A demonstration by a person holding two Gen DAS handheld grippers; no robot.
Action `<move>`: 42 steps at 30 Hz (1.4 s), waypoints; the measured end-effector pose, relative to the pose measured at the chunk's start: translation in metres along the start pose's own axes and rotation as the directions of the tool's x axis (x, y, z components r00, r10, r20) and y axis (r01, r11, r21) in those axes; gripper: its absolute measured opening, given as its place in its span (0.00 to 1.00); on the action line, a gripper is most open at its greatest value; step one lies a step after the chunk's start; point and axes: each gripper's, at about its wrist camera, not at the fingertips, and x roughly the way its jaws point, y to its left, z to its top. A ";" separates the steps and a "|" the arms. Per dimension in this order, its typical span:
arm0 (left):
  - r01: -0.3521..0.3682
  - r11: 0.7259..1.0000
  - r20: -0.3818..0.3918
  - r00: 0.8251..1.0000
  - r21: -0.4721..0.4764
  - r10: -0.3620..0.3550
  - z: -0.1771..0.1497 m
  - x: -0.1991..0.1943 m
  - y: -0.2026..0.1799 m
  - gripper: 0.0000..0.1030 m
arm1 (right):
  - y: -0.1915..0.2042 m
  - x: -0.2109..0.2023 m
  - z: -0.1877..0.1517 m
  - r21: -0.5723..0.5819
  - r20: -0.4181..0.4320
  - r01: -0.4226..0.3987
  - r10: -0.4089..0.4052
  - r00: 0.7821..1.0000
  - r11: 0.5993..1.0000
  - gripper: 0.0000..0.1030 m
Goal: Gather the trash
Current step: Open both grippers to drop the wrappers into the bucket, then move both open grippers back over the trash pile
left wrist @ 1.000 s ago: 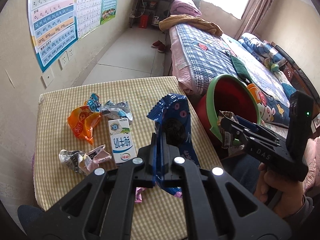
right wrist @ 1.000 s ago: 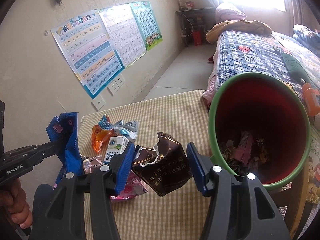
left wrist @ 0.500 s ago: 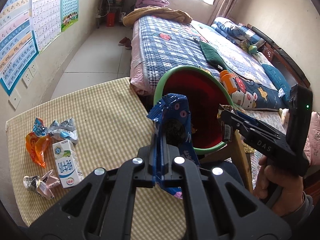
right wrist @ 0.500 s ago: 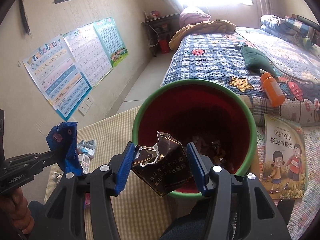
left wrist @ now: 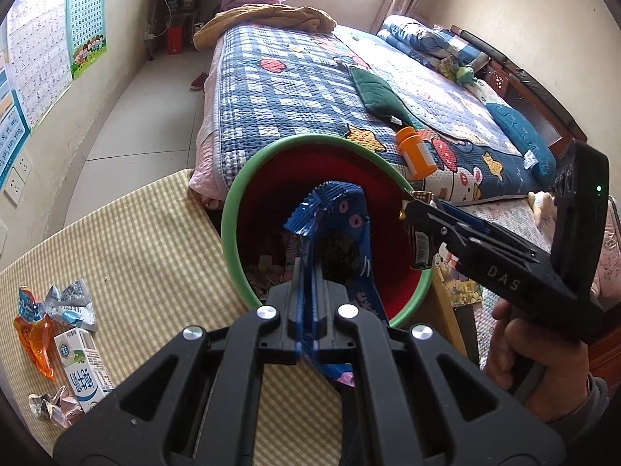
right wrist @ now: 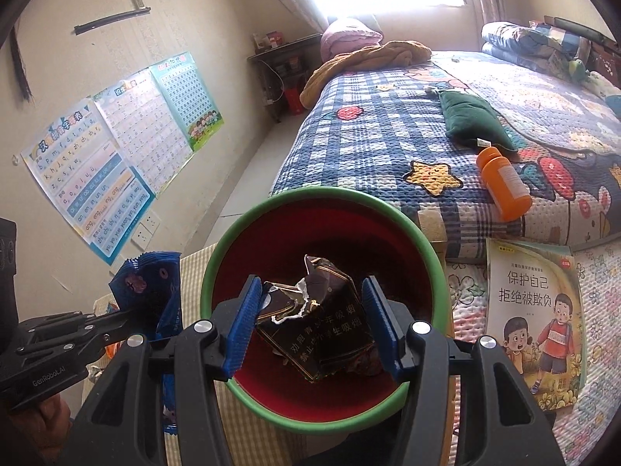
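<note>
The left gripper (left wrist: 308, 272) is closed tightly on a blue snack wrapper (left wrist: 341, 225), held before the mouth of the red bin (left wrist: 233, 209) with green rim. The right gripper (right wrist: 310, 310) pinches a dark crumpled packet (right wrist: 322, 322) over the bin's opening. On the checked table (left wrist: 136, 240) lie a milk carton (left wrist: 83, 369), an orange wrapper (left wrist: 35, 341) and a silver wrapper (left wrist: 71, 303). An orange bottle (right wrist: 502, 182) lies on the bed (right wrist: 368, 147) behind the bin.

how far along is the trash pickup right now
Done: some scraps already lie in the red bin. In hand: the left tool grips a blue wrapper, the right tool a dark brown pack, both at the bin mouth. Left on the table: milk carton, orange wrapper, silver wrapper, crumpled pink wrapper.
</note>
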 end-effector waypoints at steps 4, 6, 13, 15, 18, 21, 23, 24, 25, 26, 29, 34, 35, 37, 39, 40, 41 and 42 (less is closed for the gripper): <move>0.006 1.000 -0.012 1.000 0.012 -0.006 0.008 0.015 -0.003 0.02 | -0.005 0.009 0.004 0.004 -0.005 0.004 -0.004 1.000 1.000 0.51; 0.010 1.000 -0.018 1.000 0.018 -0.010 0.012 0.023 -0.005 0.02 | -0.009 0.013 0.006 0.009 -0.008 0.009 -0.009 1.000 1.000 0.51; 0.014 0.999 -0.032 0.999 0.039 -0.012 0.019 0.042 -0.008 0.02 | -0.022 0.028 0.007 0.032 -0.025 0.021 -0.020 0.999 0.999 0.51; 0.012 0.999 -0.035 0.999 0.038 -0.011 0.021 0.046 -0.008 0.02 | -0.023 0.032 0.008 0.034 -0.030 0.018 -0.017 0.999 0.999 0.52; -0.009 0.999 -0.030 1.000 0.031 0.010 0.025 0.050 -0.006 0.09 | -0.022 0.034 0.010 0.026 -0.020 0.026 -0.025 0.999 0.999 0.56; -0.025 1.000 -0.009 1.000 0.016 0.026 0.026 0.048 -0.001 0.44 | -0.017 0.030 0.012 0.009 0.004 0.035 -0.035 0.999 0.999 0.71; -0.032 0.999 0.001 0.999 0.009 0.032 0.025 0.045 0.002 0.53 | -0.016 0.029 0.012 0.003 0.007 0.039 -0.039 0.999 0.999 0.73; -0.038 0.999 0.004 0.999 0.005 0.038 0.024 0.043 0.004 0.62 | -0.016 0.028 0.012 0.000 0.009 0.043 -0.043 0.999 0.999 0.76; -0.046 0.999 0.010 0.999 -0.001 0.046 0.023 0.041 0.007 0.66 | -0.015 0.027 0.013 -0.001 0.011 0.046 -0.046 0.999 0.999 0.78; -0.052 0.999 0.015 0.999 -0.008 0.052 0.023 0.038 0.009 0.71 | -0.014 0.026 0.013 -0.001 0.012 0.049 -0.049 0.999 0.999 0.79; -0.077 0.996 0.033 0.996 -0.035 0.078 0.020 0.028 0.016 0.92 | -0.012 0.021 0.013 0.000 0.017 0.063 -0.063 0.998 0.998 0.86; -0.106 0.992 0.056 0.992 -0.069 0.110 0.015 0.007 0.029 0.95 | -0.001 0.007 0.012 -0.014 0.034 0.082 -0.081 0.996 0.997 0.91; -0.109 0.991 0.060 0.992 -0.074 0.114 0.013 0.002 0.031 0.95 | 0.003 0.004 0.012 -0.018 0.035 0.084 -0.083 0.996 0.996 0.91; -0.115 0.990 0.068 0.990 -0.086 0.121 0.009 -0.008 0.037 0.95 | 0.010 -0.002 0.010 -0.027 0.039 0.084 -0.083 0.996 0.996 0.92; -0.119 0.988 0.075 0.989 -0.100 0.127 0.004 -0.018 0.042 0.95 | 0.018 -0.007 0.008 -0.036 0.043 0.084 -0.082 0.996 0.996 0.93; -0.121 0.987 0.078 0.989 -0.108 0.129 0.000 -0.023 0.045 0.95 | 0.022 -0.010 0.007 -0.041 0.044 0.083 -0.082 0.996 0.996 0.93; -0.122 0.986 0.081 0.988 -0.117 0.132 -0.003 -0.028 0.048 0.95 | 0.027 -0.012 0.005 -0.046 0.044 0.081 -0.079 0.996 0.996 0.93; -0.123 0.984 0.085 0.987 -0.126 0.134 -0.006 -0.034 0.052 0.95 | 0.031 -0.014 0.003 -0.051 0.044 0.079 -0.077 0.996 0.996 0.93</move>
